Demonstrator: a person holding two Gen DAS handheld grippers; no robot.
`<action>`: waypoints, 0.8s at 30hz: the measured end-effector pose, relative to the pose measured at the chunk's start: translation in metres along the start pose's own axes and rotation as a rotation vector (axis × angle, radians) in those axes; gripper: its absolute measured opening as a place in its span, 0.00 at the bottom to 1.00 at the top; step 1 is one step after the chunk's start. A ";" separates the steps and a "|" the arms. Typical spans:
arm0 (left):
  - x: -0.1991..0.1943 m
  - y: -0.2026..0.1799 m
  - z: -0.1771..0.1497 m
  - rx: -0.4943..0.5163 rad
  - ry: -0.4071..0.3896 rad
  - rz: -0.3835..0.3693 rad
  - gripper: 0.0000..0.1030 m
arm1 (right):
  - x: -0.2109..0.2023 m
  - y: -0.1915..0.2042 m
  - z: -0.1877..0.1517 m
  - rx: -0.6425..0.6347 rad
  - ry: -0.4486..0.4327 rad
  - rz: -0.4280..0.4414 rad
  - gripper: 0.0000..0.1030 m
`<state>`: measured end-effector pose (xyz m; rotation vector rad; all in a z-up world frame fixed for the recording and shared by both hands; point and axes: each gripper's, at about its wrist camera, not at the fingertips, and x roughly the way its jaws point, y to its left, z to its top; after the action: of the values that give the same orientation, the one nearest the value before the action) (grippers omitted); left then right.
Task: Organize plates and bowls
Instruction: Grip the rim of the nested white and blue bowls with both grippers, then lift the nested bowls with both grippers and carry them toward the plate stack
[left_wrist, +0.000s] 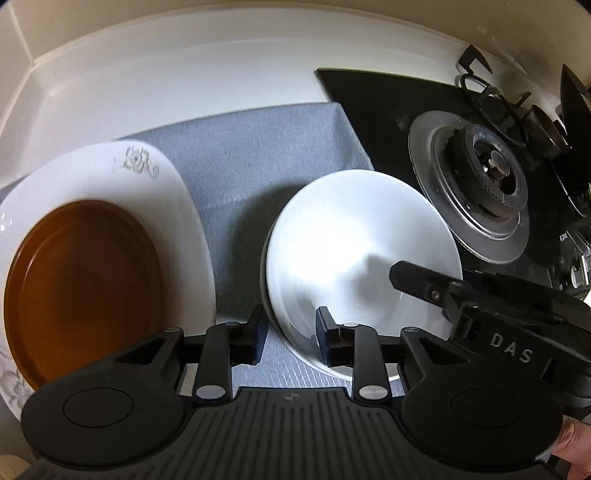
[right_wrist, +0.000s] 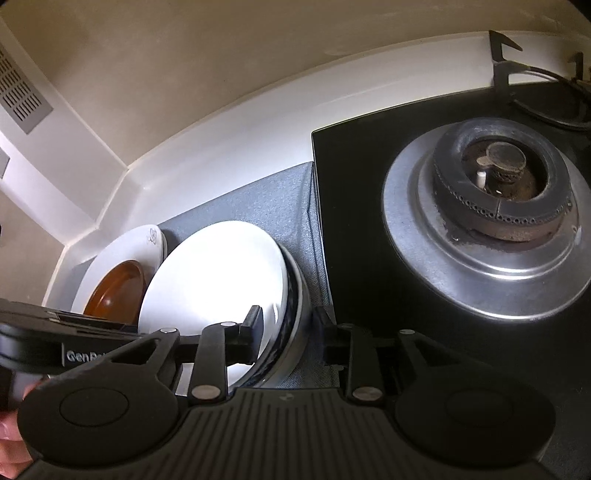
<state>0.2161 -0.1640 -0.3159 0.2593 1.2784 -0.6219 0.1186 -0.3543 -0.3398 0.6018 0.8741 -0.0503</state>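
A plain white plate (left_wrist: 354, 243) sits on top of a bowl on the grey mat (left_wrist: 266, 147). My left gripper (left_wrist: 290, 332) is open, its jaws straddling the plate's near left rim. My right gripper (right_wrist: 288, 328) is open, its jaws straddling the plate's (right_wrist: 210, 280) right rim and the dark-banded bowl (right_wrist: 295, 332) under it; its finger (left_wrist: 417, 284) reaches over the plate in the left wrist view. To the left, a brown plate (left_wrist: 81, 288) lies on a large white patterned plate (left_wrist: 177, 206); both show in the right wrist view, brown (right_wrist: 118, 291) on white (right_wrist: 122, 251).
A black gas hob (right_wrist: 354, 206) with a silver burner (right_wrist: 498, 206) lies right of the mat; it also shows in the left wrist view (left_wrist: 484, 173). A white upstand (left_wrist: 184, 74) and beige wall close the back and left. Pan supports (left_wrist: 480, 81) stand at the far right.
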 end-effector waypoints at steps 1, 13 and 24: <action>0.000 0.001 -0.001 -0.014 0.009 -0.008 0.28 | -0.003 -0.001 -0.001 0.001 0.001 0.005 0.29; -0.021 -0.003 -0.029 -0.063 0.028 -0.029 0.28 | -0.027 0.004 -0.017 0.025 -0.003 0.014 0.28; -0.057 0.016 -0.058 -0.140 0.062 -0.071 0.28 | -0.045 0.024 -0.030 0.071 0.025 0.052 0.26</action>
<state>0.1692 -0.1054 -0.2810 0.1188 1.3892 -0.5852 0.0748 -0.3272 -0.3102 0.6922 0.8832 -0.0269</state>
